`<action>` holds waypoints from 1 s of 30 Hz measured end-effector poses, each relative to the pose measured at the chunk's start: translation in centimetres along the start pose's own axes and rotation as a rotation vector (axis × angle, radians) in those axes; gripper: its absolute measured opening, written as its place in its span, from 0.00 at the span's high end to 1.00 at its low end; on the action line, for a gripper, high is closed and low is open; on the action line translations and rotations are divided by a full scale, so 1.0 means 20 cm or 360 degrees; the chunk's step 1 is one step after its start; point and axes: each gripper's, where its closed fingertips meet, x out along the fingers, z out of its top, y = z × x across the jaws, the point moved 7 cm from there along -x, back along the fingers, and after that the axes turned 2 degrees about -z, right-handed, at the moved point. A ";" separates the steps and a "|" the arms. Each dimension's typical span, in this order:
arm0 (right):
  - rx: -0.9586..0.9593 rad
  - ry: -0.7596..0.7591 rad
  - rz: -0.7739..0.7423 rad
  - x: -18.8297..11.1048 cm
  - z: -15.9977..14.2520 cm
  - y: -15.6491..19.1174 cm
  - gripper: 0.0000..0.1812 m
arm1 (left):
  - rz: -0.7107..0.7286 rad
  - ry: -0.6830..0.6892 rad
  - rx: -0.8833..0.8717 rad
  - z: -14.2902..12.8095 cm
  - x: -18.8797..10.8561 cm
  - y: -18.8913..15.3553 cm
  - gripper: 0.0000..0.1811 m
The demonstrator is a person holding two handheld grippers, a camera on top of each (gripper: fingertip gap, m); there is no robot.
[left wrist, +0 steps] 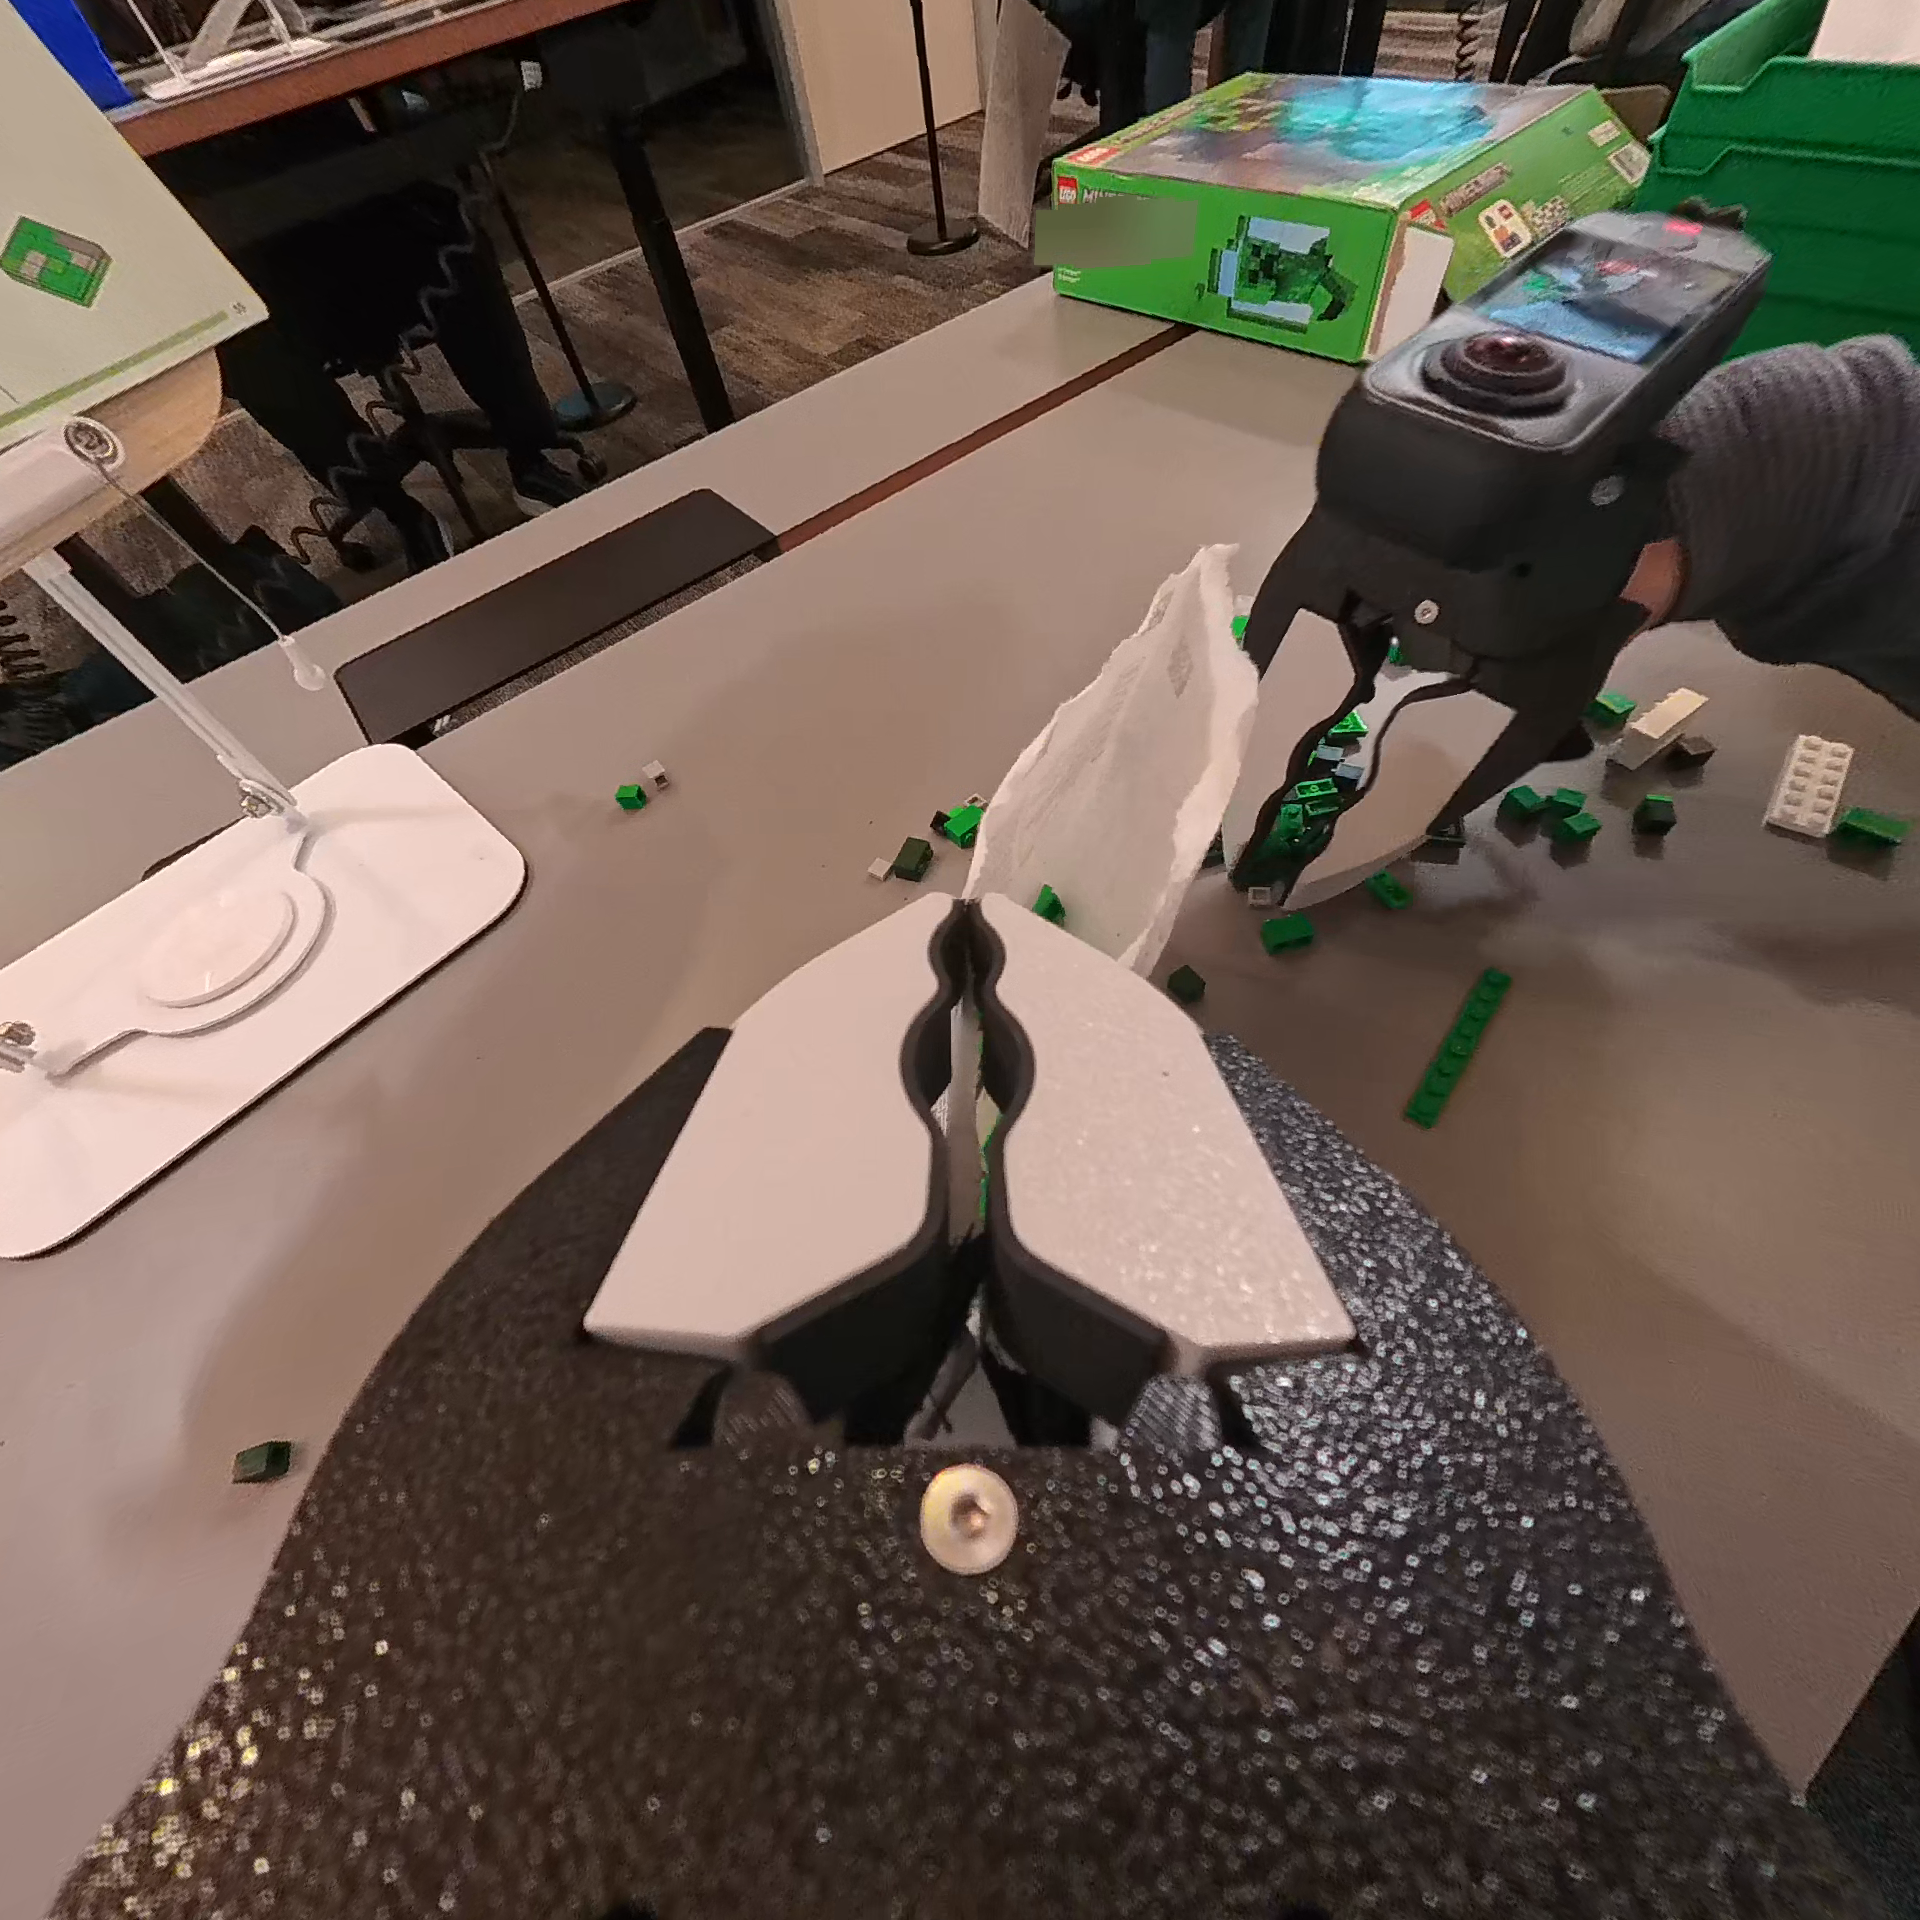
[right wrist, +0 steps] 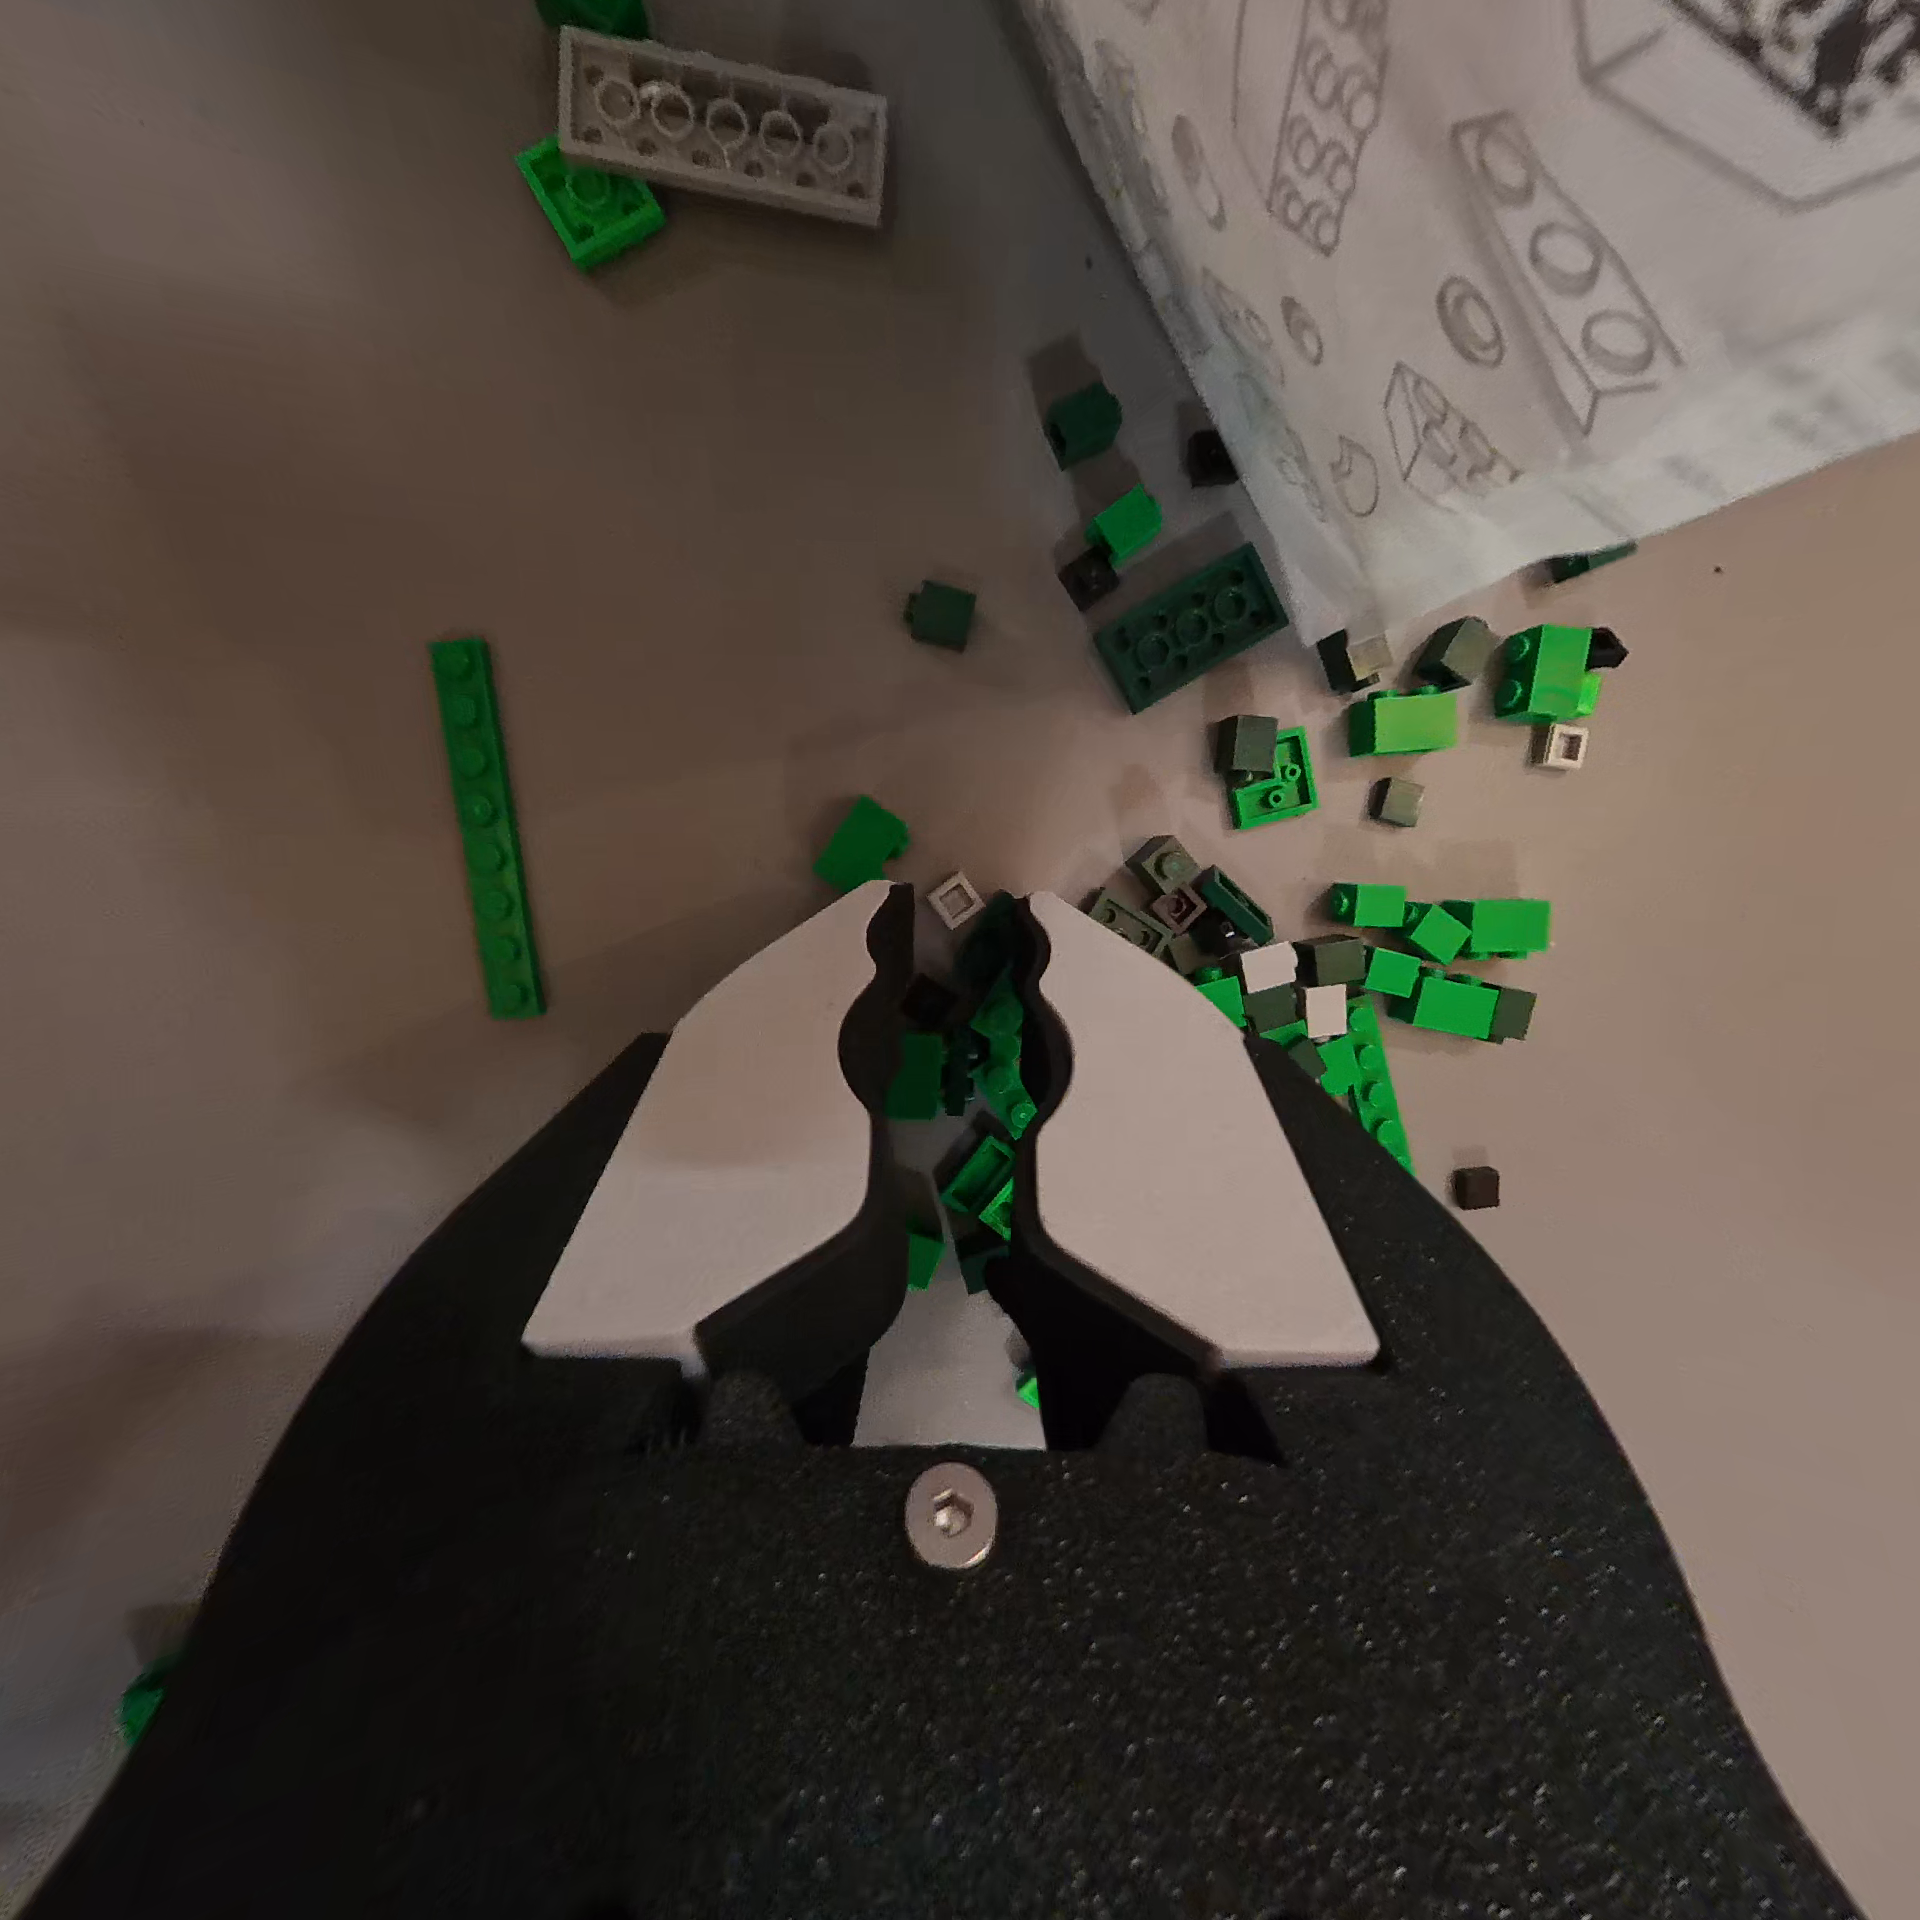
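Your left gripper [left wrist: 968, 920] fills the lower middle of its frame: a black, speckled, grainy body, one silver screw [left wrist: 968, 1519] at centre, and two pale grey fingers [left wrist: 800, 1122] with wavy black inner edges. Your right gripper [left wrist: 1340, 831], at the upper right, carries a black camera [left wrist: 1548, 343] with a round lens. You wear a grey ribbed sleeve [left wrist: 1808, 488].

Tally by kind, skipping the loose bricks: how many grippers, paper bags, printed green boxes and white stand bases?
Grippers: 2, left gripper and right gripper
Paper bag: 1
Printed green box: 1
White stand base: 1
Total: 5
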 end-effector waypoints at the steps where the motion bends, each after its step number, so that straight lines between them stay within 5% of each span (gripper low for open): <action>1: -0.0021 -0.0008 0.0010 -0.01 0.01 0.01 0.90 | 0.0000 -0.0001 -0.0001 0.00 0.00 0.00 1.00; 8: 0.0027 0.0230 0.0159 -0.01 -0.02 0.04 0.94 | 0.0001 -0.0008 -0.0005 0.00 -0.01 0.00 1.00; 17: 0.0010 0.0181 0.0086 0.02 0.01 0.00 0.91 | -0.0008 -0.0006 -0.0001 0.00 -0.01 0.00 1.00; 21: -0.0031 0.0175 -0.0006 0.02 0.01 -0.01 1.00 | -0.0013 -0.0003 0.0000 0.00 0.00 0.00 1.00; 27: -0.0123 -0.0139 -0.0258 -0.20 0.14 0.05 1.00 | -0.0012 0.0003 -0.0003 0.00 0.00 0.00 1.00; 30: -0.0169 -0.0107 -0.0244 -0.24 0.15 0.09 1.00 | -0.0014 0.0003 -0.0007 0.00 0.00 0.00 1.00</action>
